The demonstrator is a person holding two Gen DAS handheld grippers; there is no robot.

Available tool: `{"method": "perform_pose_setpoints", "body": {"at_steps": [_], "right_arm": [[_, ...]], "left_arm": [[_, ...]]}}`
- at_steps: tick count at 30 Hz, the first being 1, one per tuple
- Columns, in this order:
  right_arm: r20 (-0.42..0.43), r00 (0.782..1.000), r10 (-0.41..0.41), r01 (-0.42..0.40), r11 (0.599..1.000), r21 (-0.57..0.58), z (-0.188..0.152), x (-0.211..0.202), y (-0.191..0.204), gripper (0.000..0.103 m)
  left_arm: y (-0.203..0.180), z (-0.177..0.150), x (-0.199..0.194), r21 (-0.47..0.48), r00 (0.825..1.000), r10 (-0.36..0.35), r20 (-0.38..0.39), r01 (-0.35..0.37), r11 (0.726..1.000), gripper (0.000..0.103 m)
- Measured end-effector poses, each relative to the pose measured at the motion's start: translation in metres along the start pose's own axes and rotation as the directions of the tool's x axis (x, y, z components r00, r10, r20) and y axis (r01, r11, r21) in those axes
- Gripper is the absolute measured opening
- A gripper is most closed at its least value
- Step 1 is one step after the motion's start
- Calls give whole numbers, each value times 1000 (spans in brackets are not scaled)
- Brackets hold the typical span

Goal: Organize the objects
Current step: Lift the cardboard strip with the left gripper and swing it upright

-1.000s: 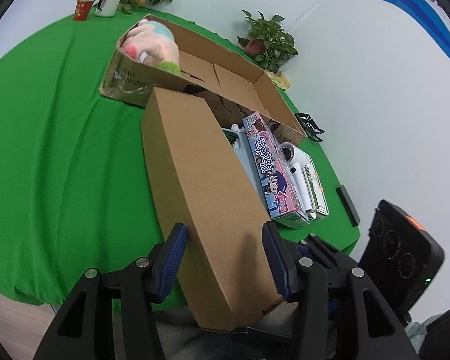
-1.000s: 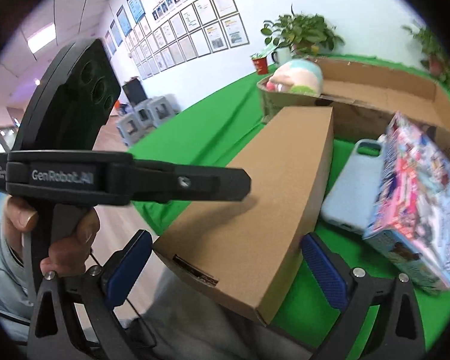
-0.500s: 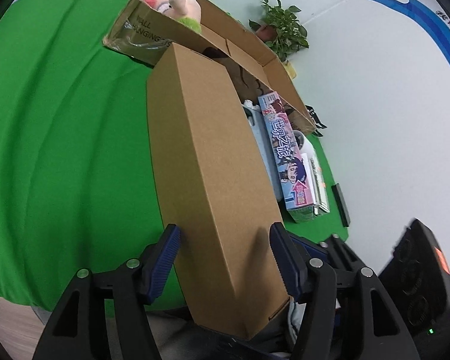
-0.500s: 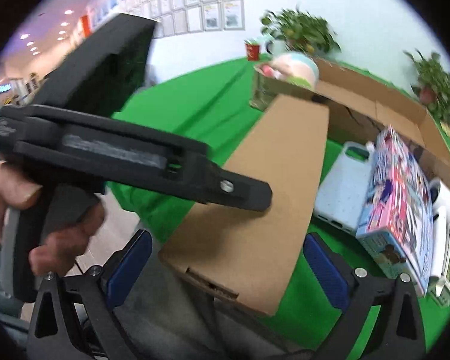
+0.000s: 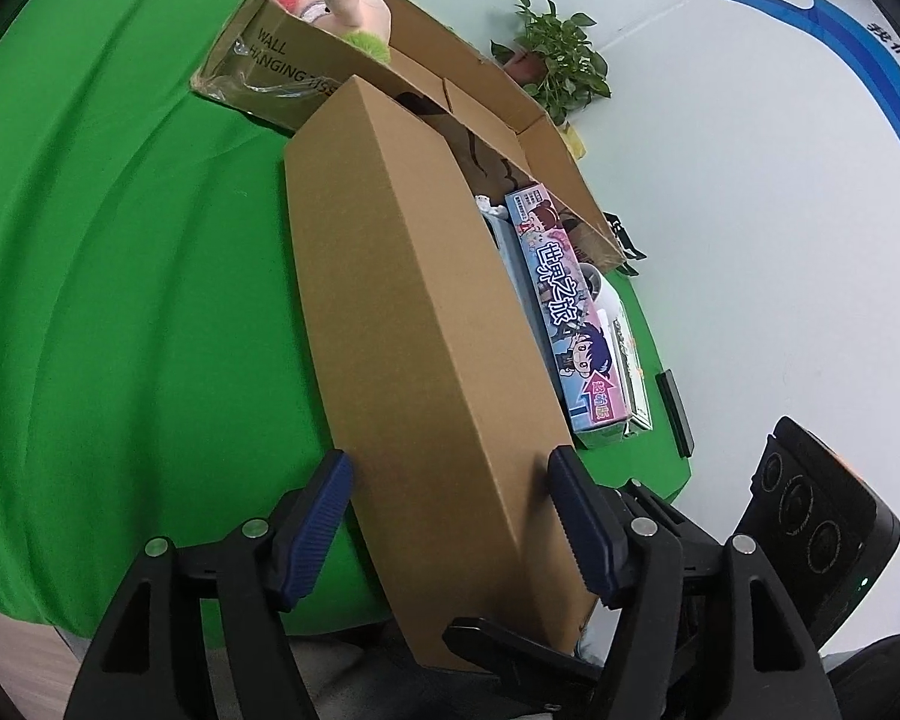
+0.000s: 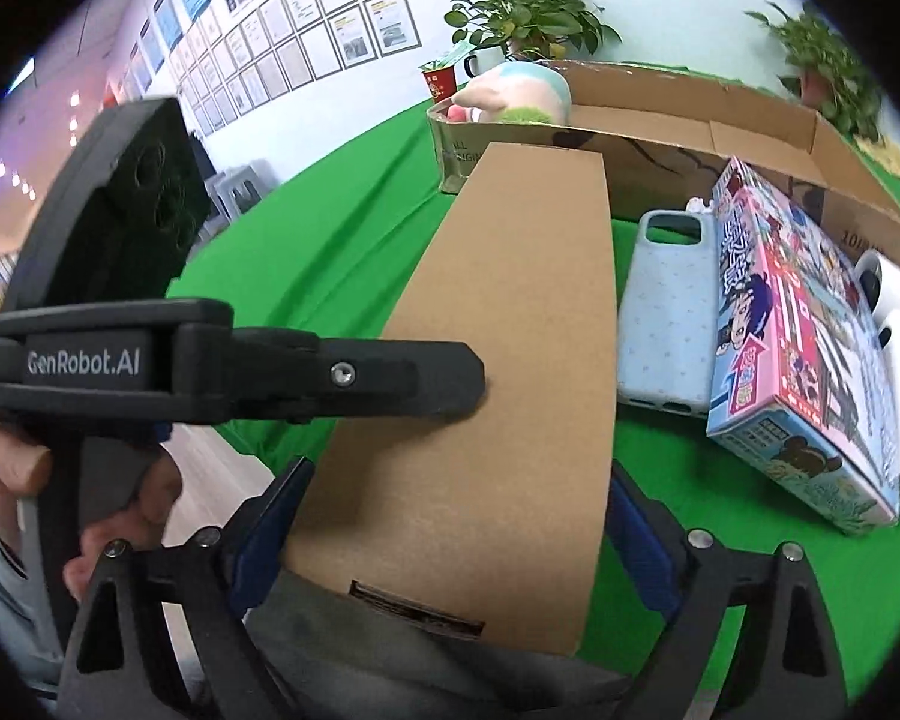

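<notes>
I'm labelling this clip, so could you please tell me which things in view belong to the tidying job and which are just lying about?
Job:
long brown box
open carton
plush toy
phone case
colourful game box
left hand-held gripper
right hand-held gripper

Lying about:
potted plant
red cup
wall certificates

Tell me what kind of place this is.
Probably an office or lab data-collection room: rows of framed certificates on the wall, a table under green cloth, and potted plants along the white walls.

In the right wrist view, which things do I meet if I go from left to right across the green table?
Long cardboard box → light blue phone case → colourful cartoon box → white device.
</notes>
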State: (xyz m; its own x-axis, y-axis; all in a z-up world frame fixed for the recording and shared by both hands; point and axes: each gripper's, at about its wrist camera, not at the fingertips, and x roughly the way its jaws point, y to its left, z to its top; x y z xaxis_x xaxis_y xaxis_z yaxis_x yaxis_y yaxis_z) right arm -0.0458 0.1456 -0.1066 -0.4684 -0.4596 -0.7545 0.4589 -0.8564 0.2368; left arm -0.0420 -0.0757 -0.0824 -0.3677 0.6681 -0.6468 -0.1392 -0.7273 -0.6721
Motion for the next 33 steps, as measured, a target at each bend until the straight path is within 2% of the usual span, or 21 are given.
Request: {"method": "perform_pose_setpoints", "body": {"at_steps": [8,10,12,14,16,17,22,27,33], "right_arm": [[62,997,39,-42,998,49,3,-13,-6,92],[68,996,59,-64,995,70,1,-18,-8,92],[58,993,104,-110,988,113,0,-18,-13,92],[52,991,122,-128,983,132,-2,-19,-15,91],[49,990,129,-135,982,136,-4,-21,-15,91],[45,989,140,-145,980,139,-4,-21,-15,91],[56,989,138,-143,983,113,0,-23,-10,91],[126,987,100,-109,992,70,12,-40,-2,91],[197,978,64,-79,994,71,34,-55,-5,90]], "left_arm": [[-8,4,-9,3,1000,-14,13,14,1000,66],[-7,6,-9,-20,1000,-9,7,10,1000,71],[0,8,-5,-81,999,-30,-25,28,996,78],[6,9,-2,-114,998,-58,-39,53,992,78],[4,9,0,-112,998,-57,-35,52,992,75],[2,9,0,-104,998,-58,-31,54,993,70],[-8,16,-2,-75,999,-50,-8,49,996,70],[-36,35,-14,5,998,-47,36,47,999,70],[-71,65,-18,106,996,-63,70,56,993,69]]}}
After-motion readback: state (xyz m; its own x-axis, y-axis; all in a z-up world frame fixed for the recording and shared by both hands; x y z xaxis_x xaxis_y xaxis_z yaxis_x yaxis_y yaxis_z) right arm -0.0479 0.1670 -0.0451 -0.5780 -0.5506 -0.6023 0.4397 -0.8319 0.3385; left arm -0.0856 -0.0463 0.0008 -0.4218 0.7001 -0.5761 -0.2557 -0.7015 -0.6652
